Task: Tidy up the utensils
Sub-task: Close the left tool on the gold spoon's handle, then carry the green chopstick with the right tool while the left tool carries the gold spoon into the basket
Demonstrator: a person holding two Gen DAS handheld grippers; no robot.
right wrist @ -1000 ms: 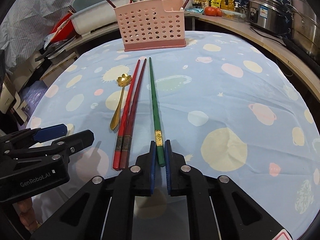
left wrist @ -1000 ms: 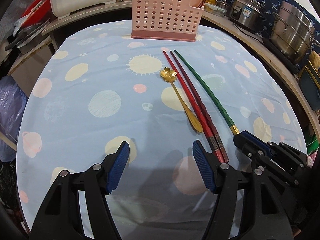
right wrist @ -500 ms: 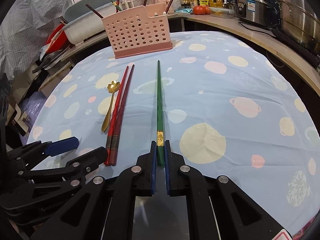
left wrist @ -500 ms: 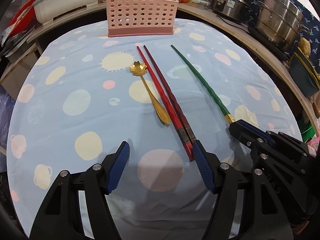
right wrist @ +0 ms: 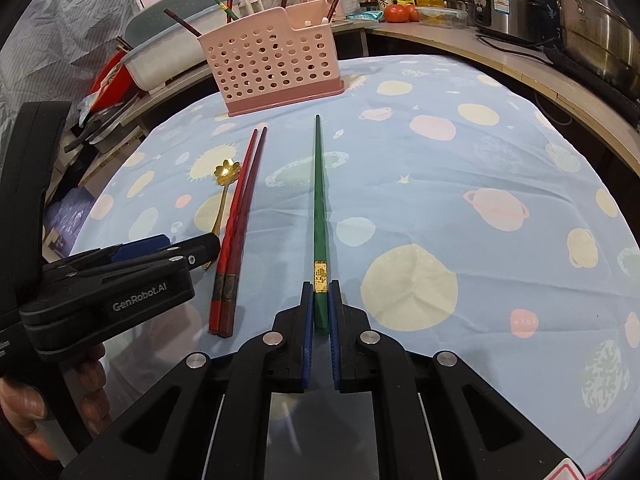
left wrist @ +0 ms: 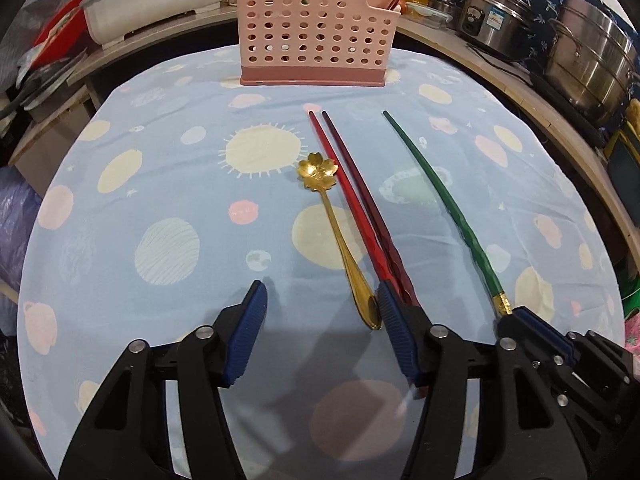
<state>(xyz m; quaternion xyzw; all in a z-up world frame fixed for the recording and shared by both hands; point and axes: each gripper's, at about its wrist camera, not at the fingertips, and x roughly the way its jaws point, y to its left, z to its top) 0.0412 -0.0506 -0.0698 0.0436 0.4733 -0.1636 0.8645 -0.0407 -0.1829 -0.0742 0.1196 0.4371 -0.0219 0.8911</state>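
My right gripper [right wrist: 321, 300] is shut on the thick end of a green chopstick [right wrist: 320, 200], which points away toward the pink utensil basket [right wrist: 276, 64]; the chopstick also shows in the left wrist view [left wrist: 448, 204]. My left gripper [left wrist: 320, 300] is open and empty, low over the cloth. Its right finger sits by the near ends of two red chopsticks [left wrist: 360, 208] and a gold flower-bowl spoon [left wrist: 336, 224]. The basket [left wrist: 312, 36] stands at the table's far edge and holds several chopsticks.
The table wears a blue cloth with pastel planets [left wrist: 160, 200]. A white tub [left wrist: 152, 4] stands behind the table at left. Steel pots [left wrist: 592, 68] and a rice cooker [left wrist: 496, 16] sit on the curved counter at right. Bottles and tomatoes [right wrist: 400, 8] are beyond.
The right gripper has kept hold of the green chopstick and swung it to the right, away from the red pair. The left gripper has moved forward up to the spoon handle and red chopstick ends.
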